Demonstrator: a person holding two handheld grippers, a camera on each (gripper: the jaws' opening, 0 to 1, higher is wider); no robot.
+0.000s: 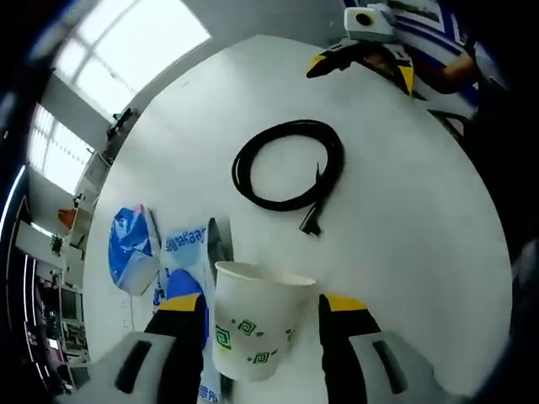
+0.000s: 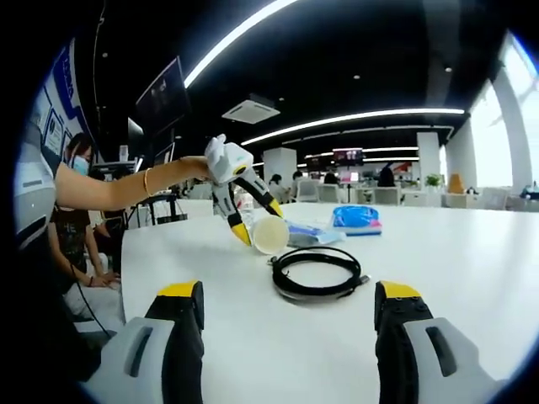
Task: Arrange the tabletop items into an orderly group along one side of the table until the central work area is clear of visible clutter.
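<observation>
Cable coil [image 1: 289,165] lies beyond paper cup [image 1: 255,320] clenched by left hand-held gripper [image 1: 263,324]; right hand-held gripper [image 2: 286,316] released

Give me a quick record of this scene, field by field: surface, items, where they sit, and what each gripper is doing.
surface: white table
left gripper: jaws on either side of a white paper cup with green print, seemingly gripping it
right gripper: open, empty, hovering above the table
cable: black coiled cable lying in the middle of the table, beyond the cup
packets: blue and white packets near the table edge, beside the cup
person: an arm holding the left gripper
</observation>
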